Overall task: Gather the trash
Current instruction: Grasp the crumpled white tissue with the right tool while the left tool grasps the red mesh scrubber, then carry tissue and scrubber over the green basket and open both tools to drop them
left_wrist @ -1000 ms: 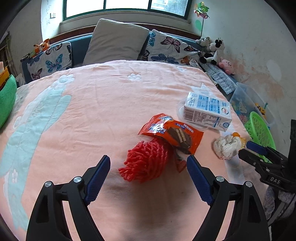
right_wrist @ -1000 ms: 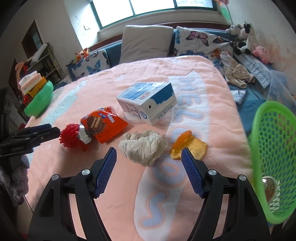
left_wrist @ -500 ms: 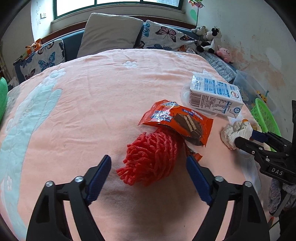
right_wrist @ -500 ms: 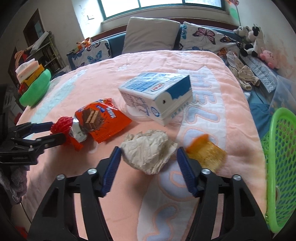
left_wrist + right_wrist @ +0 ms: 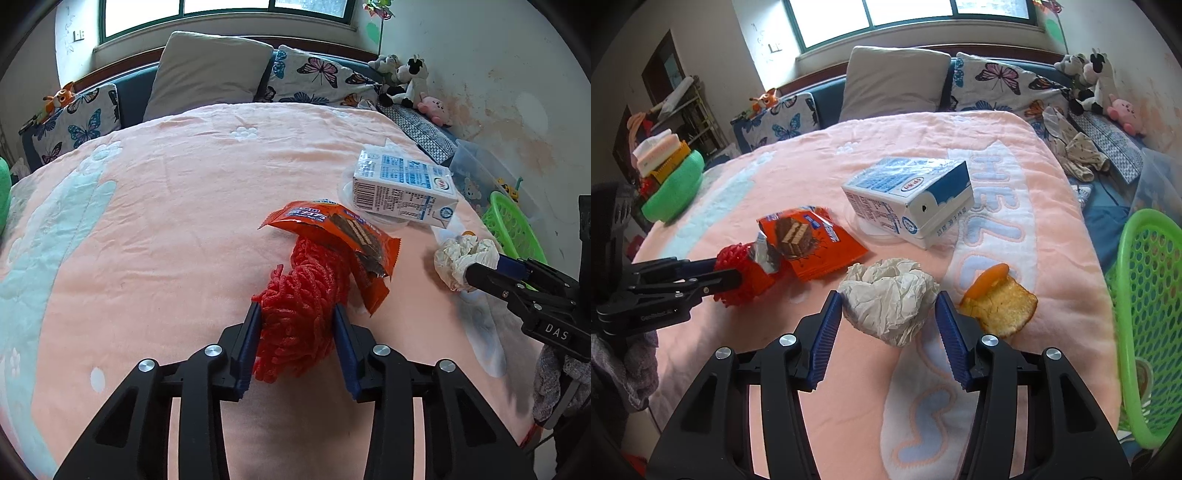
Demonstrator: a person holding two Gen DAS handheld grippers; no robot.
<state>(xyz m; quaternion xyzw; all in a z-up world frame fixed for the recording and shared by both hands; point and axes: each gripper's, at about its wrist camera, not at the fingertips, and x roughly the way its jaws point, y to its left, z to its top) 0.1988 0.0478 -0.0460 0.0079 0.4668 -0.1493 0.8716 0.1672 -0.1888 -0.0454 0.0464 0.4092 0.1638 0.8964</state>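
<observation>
My left gripper (image 5: 297, 314) is shut on a red foam net (image 5: 301, 295) lying on the pink blanket; the net also shows in the right wrist view (image 5: 742, 271). An orange wafer wrapper (image 5: 340, 232) lies partly over the net. My right gripper (image 5: 888, 301) has its blue pads touching both sides of a crumpled white paper ball (image 5: 888, 299), which rests on the blanket. A white and blue milk carton (image 5: 908, 197) lies on its side behind. A bread slice with orange peel (image 5: 999, 301) lies to the right of the paper ball.
A green mesh basket (image 5: 1145, 314) stands off the bed's right edge. Pillows (image 5: 894, 79) and plush toys (image 5: 1089, 77) line the far end. A green bowl with stacked things (image 5: 674, 184) sits at the far left. A clear plastic bin (image 5: 491, 173) stands by the wall.
My left gripper moved forward and closed on the red foam net. My right gripper moved forward and narrowed until its pads touch the paper ball.
</observation>
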